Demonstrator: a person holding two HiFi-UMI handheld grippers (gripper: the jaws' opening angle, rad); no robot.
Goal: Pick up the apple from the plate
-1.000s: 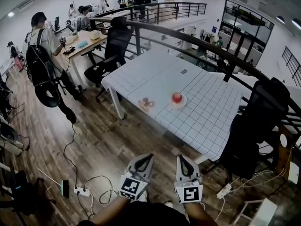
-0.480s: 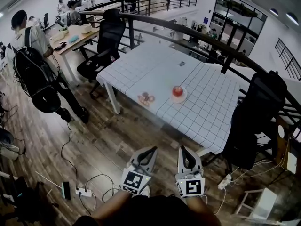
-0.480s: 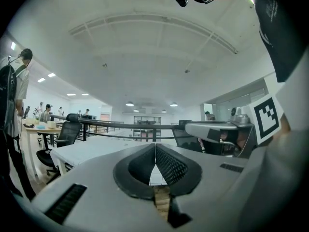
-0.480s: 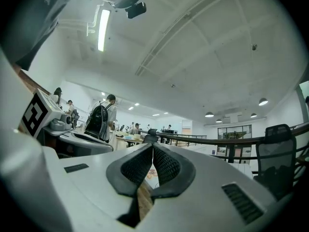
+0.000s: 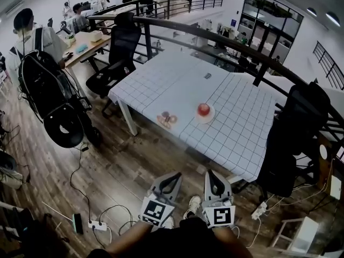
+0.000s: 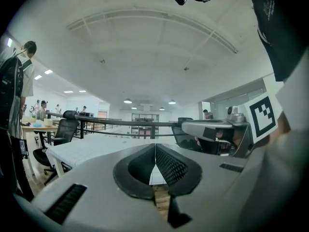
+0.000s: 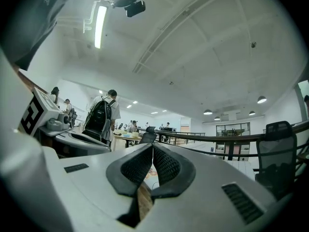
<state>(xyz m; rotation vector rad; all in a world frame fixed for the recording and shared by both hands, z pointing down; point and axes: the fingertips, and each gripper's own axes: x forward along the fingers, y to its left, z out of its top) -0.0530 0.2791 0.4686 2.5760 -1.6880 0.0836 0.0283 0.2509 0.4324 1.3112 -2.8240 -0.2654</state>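
Observation:
A red apple (image 5: 203,109) sits on a small white plate (image 5: 205,117) near the middle of a white gridded table (image 5: 242,133). Both grippers are held side by side well short of the table, over the wooden floor. My left gripper (image 5: 176,175) has its jaws closed tip to tip with nothing between them; in the left gripper view the left gripper (image 6: 155,149) points level toward the table (image 6: 91,146). My right gripper (image 5: 208,173) is also shut and empty, seen as the right gripper (image 7: 152,149) in its own view.
A second small plate with snacks (image 5: 166,119) lies left of the apple. Black office chairs stand at the table's right (image 5: 295,138) and far left (image 5: 115,58). A person with a black backpack (image 5: 40,74) stands at the left. Cables and a power strip (image 5: 94,224) lie on the floor.
Both grippers have moved forward together toward the table, still shut. The person with the backpack has shifted nearer at the left.

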